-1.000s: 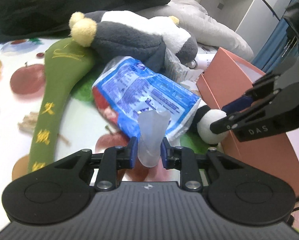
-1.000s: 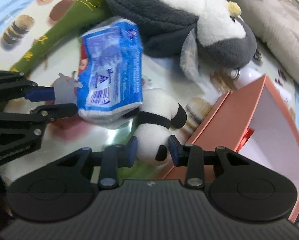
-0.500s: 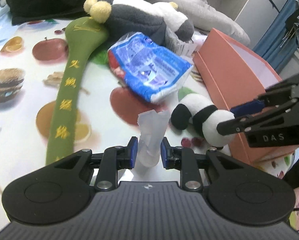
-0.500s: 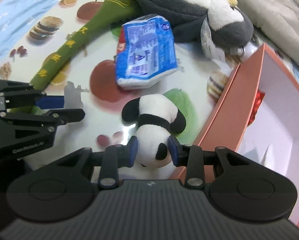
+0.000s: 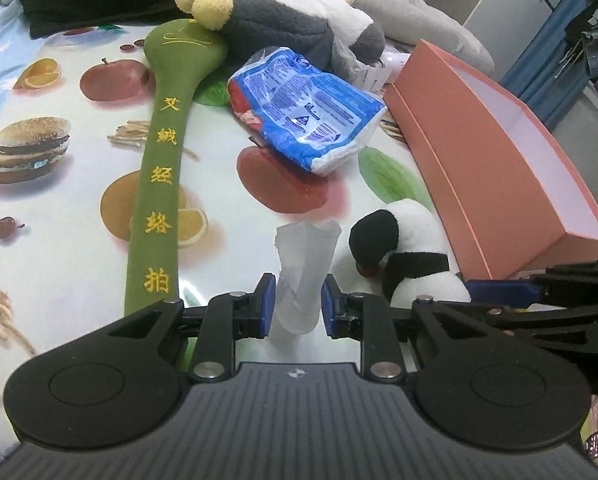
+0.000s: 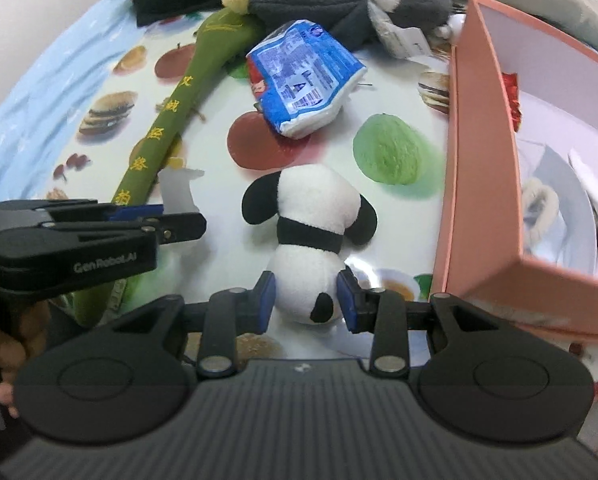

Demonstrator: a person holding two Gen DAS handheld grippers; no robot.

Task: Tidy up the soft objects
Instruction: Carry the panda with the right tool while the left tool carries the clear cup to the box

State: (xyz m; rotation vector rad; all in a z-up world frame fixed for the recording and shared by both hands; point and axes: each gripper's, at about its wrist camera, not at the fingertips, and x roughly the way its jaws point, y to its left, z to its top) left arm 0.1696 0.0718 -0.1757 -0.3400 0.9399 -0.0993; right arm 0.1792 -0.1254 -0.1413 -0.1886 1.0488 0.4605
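Observation:
My left gripper (image 5: 295, 304) is shut on a small translucent white plastic piece (image 5: 305, 264) that sticks up between its blue pads. In the right wrist view that gripper (image 6: 171, 220) sits at the left with the plastic piece (image 6: 177, 192). My right gripper (image 6: 305, 300) is shut on the lower body of a black-and-white panda plush (image 6: 315, 216), just left of the pink box (image 6: 479, 160). From the left wrist view the panda plush (image 5: 411, 240) and right gripper (image 5: 499, 298) show at the right. A blue tissue packet (image 5: 305, 108) lies on the table.
A long green plush stick (image 5: 163, 168) with yellow lettering lies at the left. A grey and white plush (image 5: 291, 20) lies behind the packet, with dark and grey fabric beyond. The open pink box (image 5: 479, 152) holds white items. The tablecloth (image 5: 39, 80) has a fruit print.
Both grippers have drawn back from the pile toward the near side, each keeping its hold. The blue packet now lies farther off on the table. The right gripper has rolled.

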